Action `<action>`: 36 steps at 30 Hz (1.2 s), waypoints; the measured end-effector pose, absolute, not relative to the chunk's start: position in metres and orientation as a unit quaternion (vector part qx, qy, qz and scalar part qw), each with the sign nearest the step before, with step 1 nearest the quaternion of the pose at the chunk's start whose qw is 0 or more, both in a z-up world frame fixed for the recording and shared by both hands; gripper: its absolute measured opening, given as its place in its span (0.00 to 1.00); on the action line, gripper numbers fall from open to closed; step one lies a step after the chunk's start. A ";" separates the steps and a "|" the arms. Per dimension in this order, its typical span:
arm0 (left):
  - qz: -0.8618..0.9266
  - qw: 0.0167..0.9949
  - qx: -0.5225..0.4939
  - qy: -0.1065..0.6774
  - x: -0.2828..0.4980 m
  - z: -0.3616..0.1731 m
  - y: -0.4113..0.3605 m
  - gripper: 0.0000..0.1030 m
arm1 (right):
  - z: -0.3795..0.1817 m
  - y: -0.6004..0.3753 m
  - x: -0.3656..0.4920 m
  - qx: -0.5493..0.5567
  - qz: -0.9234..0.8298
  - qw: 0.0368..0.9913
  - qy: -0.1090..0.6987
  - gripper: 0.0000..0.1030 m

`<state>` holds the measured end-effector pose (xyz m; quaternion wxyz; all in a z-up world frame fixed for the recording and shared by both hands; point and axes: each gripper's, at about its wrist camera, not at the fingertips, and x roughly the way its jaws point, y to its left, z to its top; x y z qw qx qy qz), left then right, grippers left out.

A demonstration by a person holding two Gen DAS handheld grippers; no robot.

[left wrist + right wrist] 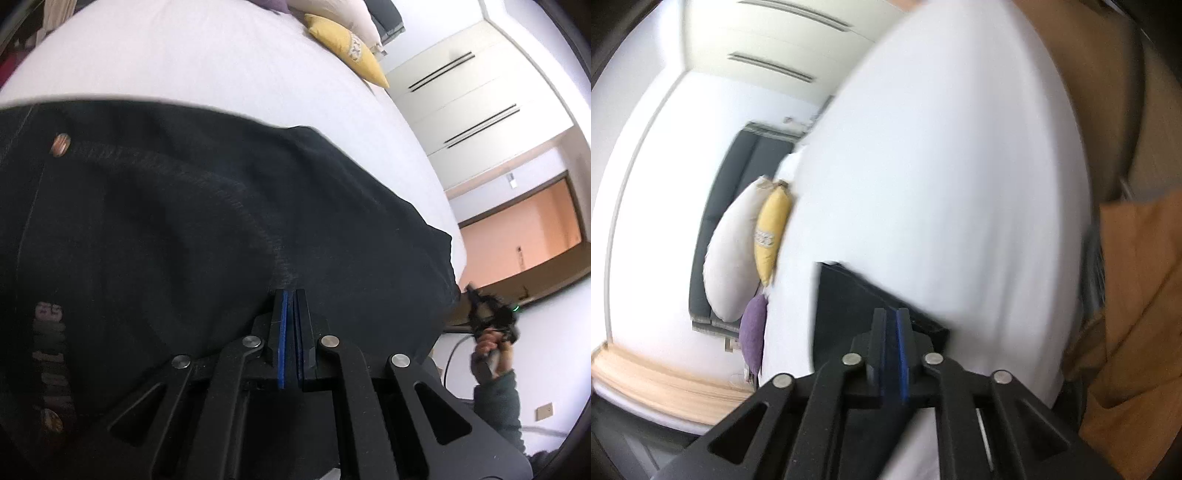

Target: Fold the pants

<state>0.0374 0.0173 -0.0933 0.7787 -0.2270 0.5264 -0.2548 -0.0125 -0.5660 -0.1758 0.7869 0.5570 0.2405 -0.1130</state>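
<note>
Black denim pants (177,221) with copper rivets and pocket stitching fill the left wrist view, held up over the white bed (207,62). My left gripper (290,293) is shut on the pants near a pocket seam. In the right wrist view, my right gripper (891,313) is shut on a dark edge of the pants (842,295), above the white bed (942,166). The right gripper (480,299) also shows in the left wrist view, held in a hand at the far end of the pants.
A yellow pillow (347,48), a white pillow (731,258) and a purple pillow (753,332) lie at the bed's head. White wardrobe doors (461,99) and an orange doorway (524,229) stand beyond the bed. Orange-brown fabric (1130,295) hangs on the right.
</note>
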 end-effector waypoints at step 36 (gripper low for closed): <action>-0.257 0.766 -0.277 0.520 0.048 -0.117 0.023 0.03 | -0.237 -0.543 -0.030 0.665 -0.099 0.710 0.209 0.71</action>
